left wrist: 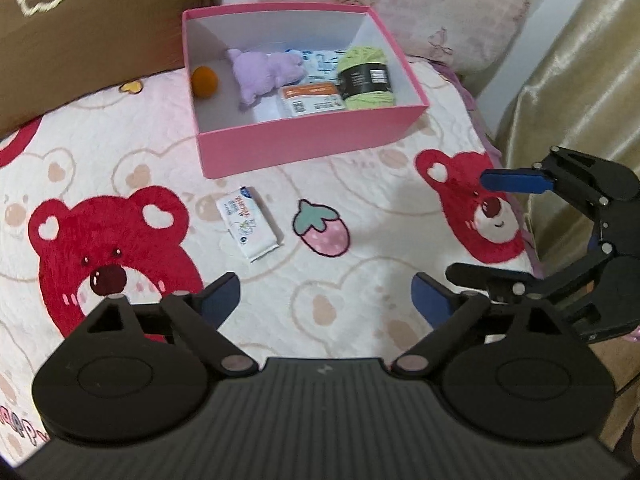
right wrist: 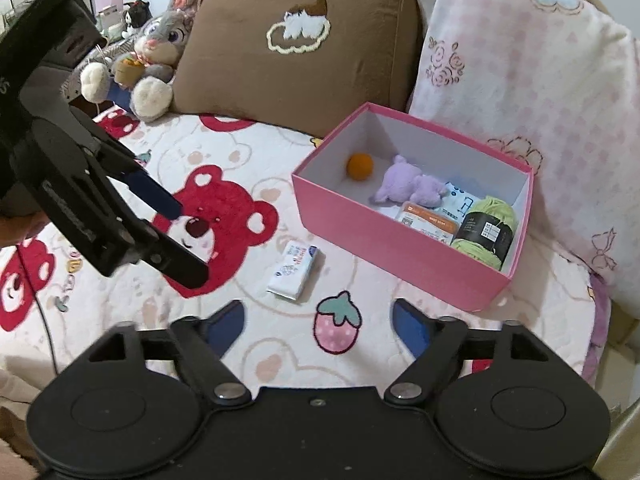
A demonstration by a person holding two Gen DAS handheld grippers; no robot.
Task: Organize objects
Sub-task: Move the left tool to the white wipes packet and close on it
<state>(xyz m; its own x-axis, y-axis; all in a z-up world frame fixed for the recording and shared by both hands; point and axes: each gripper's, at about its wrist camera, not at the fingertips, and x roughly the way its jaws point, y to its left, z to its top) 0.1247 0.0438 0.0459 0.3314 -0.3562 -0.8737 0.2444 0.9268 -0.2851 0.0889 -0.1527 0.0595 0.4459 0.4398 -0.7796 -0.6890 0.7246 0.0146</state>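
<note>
A pink box (left wrist: 304, 148) (right wrist: 384, 240) stands on the bear-print bedspread. It holds an orange ball (left wrist: 204, 78) (right wrist: 359, 166), a purple plush (left wrist: 262, 74) (right wrist: 412, 186), a green yarn skein (left wrist: 366, 76) (right wrist: 486, 232), an orange-labelled packet (left wrist: 312, 100) (right wrist: 430, 220) and a blue-and-white packet (left wrist: 322, 62). A small white tissue pack (left wrist: 248, 226) (right wrist: 295, 270) lies on the bedspread in front of the box. My left gripper (left wrist: 324, 300) (right wrist: 192, 240) is open and empty, near the pack. My right gripper (right wrist: 318, 320) (left wrist: 466, 224) is open and empty, at the bed's right side.
A brown pillow (right wrist: 296, 48) and a pink floral pillow (right wrist: 520, 92) lie behind the box. A grey rabbit plush (right wrist: 156, 56) sits at the far left. A gold curtain (left wrist: 580, 80) hangs to the right of the bed. A strawberry print (left wrist: 320, 228) marks the bedspread.
</note>
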